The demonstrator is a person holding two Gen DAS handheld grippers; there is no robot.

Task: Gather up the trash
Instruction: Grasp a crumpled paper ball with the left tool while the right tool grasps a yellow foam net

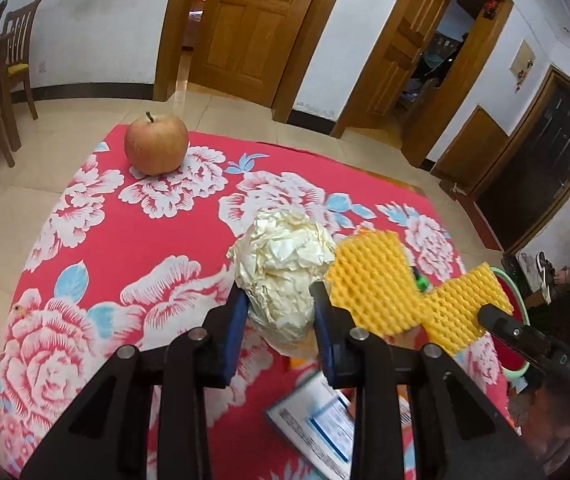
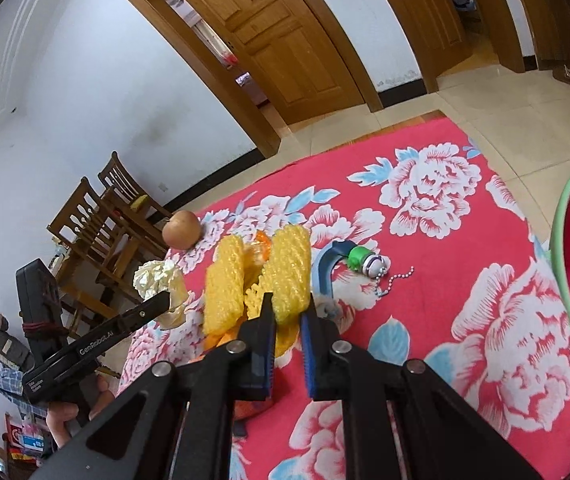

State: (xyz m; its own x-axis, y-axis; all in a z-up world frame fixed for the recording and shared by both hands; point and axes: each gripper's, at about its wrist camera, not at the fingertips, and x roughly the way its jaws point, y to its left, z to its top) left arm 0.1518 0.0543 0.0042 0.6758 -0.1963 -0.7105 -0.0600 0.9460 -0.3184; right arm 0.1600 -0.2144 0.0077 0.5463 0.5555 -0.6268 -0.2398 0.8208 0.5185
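My left gripper (image 1: 279,296) is shut on a crumpled cream paper ball (image 1: 281,268) and holds it above the red flowered tablecloth (image 1: 125,240). My right gripper (image 2: 287,308) is shut on a yellow foam fruit net (image 2: 281,276), also held above the cloth. The net shows in the left wrist view (image 1: 401,288), just right of the paper ball. The paper ball shows in the right wrist view (image 2: 157,280), left of the net. A red basin with a green rim (image 2: 565,248) stands at the table's right edge.
An apple (image 1: 156,145) sits at the far left corner of the table. A blue hook with a green and white toy on a bead chain (image 2: 349,262) lies behind the net. A printed box (image 1: 317,428) lies under my left gripper. Wooden chairs (image 1: 1,64) stand beyond the table.
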